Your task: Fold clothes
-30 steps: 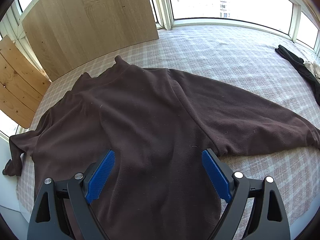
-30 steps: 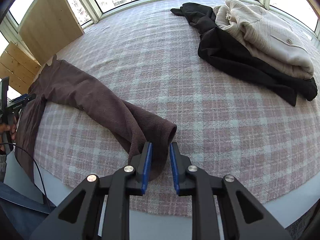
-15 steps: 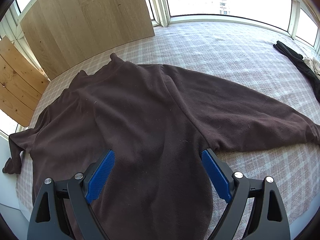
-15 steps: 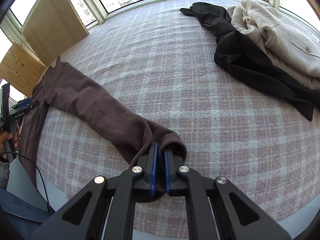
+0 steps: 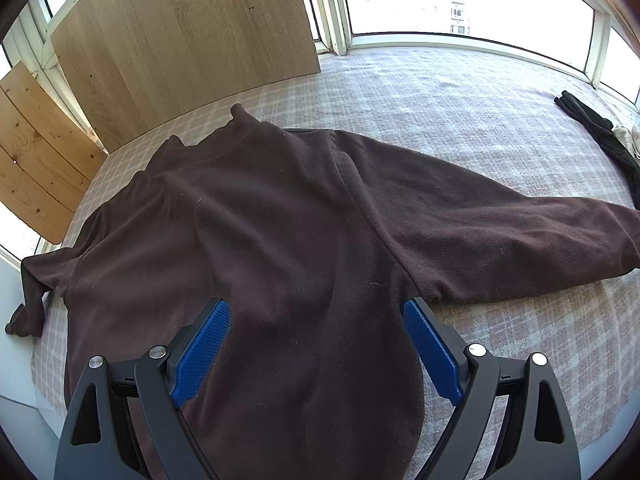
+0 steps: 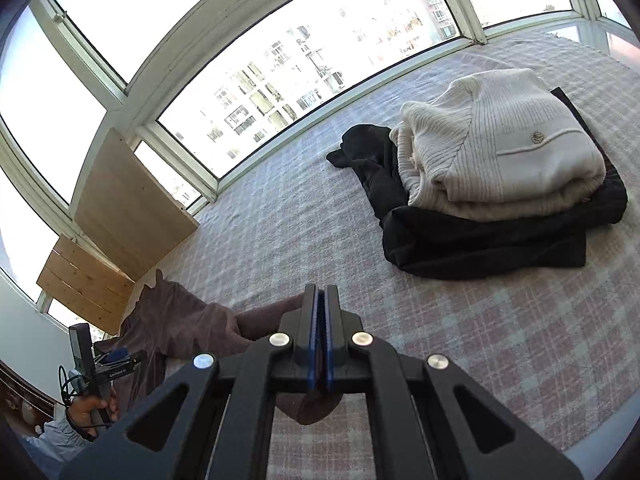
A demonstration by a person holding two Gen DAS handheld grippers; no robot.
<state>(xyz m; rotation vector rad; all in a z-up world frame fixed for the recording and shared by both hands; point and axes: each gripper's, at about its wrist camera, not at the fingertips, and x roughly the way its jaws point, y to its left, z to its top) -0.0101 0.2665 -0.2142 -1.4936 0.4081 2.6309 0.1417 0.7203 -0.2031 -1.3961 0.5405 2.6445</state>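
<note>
The brown sweater (image 5: pixel 256 240) lies spread flat on the checked bed cover (image 5: pixel 460 120), collar up at 12 o'clock, one sleeve running out to 3 o'clock and the other trailing off the edge at 9. The left gripper (image 5: pixel 316 344) hovers over the lower body of it, fingers (image 5: pixel 202 354) spread wide, holding nothing. Over on the other side, the right gripper (image 6: pixel 320 320) has its fingers pressed together on the sleeve cuff (image 6: pixel 312 410), which droops below them at 6 o'clock with the sleeve leading off towards 9.

Now the risks. That pinch looks to catch only a fold of thick fleece, so a quick swing across could let the cuff slip free and the sleeve flop down short. Pull too hard instead and the whole sweater may drag sideways, rucking the flat body, since the left gripper pins nothing down. The folded cream knit (image 6: pixel 504 148) and black garment (image 6: pixel 480 236) sit at 2 o'clock, well apart, so no trouble there.
</note>
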